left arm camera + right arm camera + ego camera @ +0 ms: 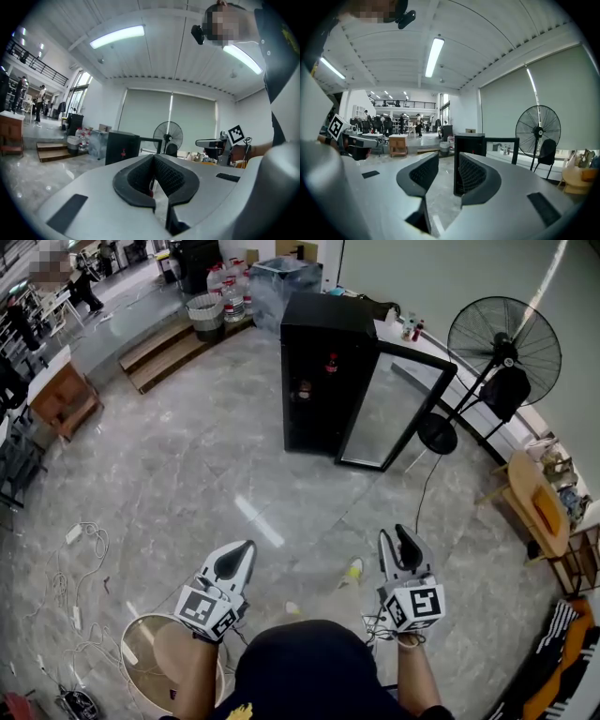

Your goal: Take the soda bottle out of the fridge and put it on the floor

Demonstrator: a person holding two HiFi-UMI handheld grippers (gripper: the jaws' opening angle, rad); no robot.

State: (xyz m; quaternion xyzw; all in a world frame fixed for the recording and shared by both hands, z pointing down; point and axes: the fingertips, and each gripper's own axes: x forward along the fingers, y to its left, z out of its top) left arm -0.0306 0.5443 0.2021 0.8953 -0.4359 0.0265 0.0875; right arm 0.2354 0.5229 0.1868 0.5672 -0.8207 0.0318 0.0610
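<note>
Left hand-held gripper [247, 548] together, right hand-held gripper [394, 534] apart, one fridge [315, 334], soda bottle [331, 363] inside

Grey marble floor [187, 474] under a black fridge [314, 381], a standing fan [504, 352] and loose cables [89, 549].

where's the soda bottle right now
The soda bottle is in the head view's upper middle, on an upper shelf inside the black fridge, whose glass door stands open to its right, near the standing fan.

Bright, even light frm ceiling tubes [117, 36]; glare streak on floor [178, 474]; strong fisheye warp, dark corners.
</note>
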